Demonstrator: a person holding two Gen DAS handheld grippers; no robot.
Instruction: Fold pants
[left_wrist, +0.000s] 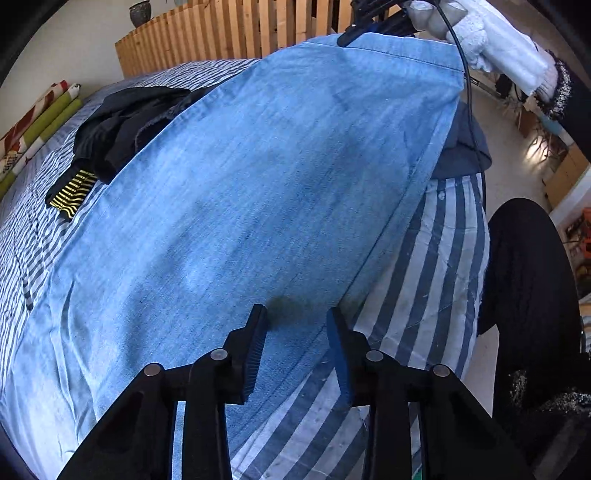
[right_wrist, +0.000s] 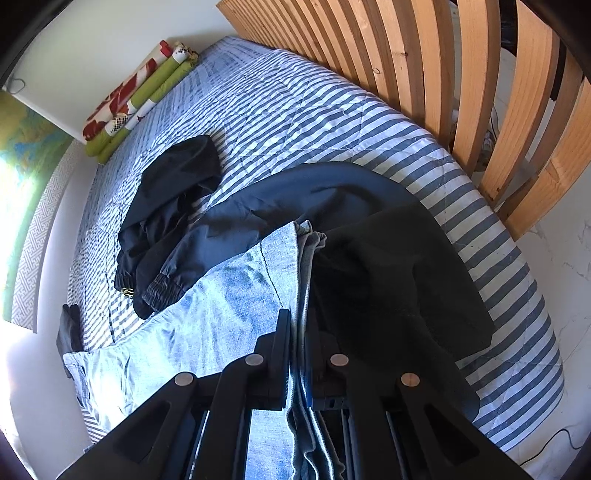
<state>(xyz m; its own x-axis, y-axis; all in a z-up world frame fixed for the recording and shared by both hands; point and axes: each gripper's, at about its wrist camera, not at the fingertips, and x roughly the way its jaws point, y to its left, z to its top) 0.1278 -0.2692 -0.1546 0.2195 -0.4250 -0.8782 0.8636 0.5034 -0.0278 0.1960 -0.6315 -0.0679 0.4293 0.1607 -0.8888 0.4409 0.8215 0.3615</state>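
Light blue denim pants (left_wrist: 258, 192) lie spread across the striped bed, filling most of the left wrist view. My left gripper (left_wrist: 297, 321) hovers open just over the near edge of the denim, nothing between its blue-padded fingers. At the far hem, the right gripper (left_wrist: 369, 27) pinches the cloth, held by a hand in a white fuzzy glove (left_wrist: 476, 40). In the right wrist view, my right gripper (right_wrist: 297, 325) is shut on the folded denim hem (right_wrist: 291, 254), several layers of which run back between the fingers.
A striped blue and white bedcover (right_wrist: 295, 110) covers the bed. Dark clothes (right_wrist: 177, 195) and navy pants (right_wrist: 314, 195) lie beyond the denim. A wooden slat headboard (right_wrist: 443, 74) borders the far side. Rolled green and red mats (right_wrist: 133, 99) rest by the wall. A person's dark-clothed leg (left_wrist: 528, 280) stands at the bedside.
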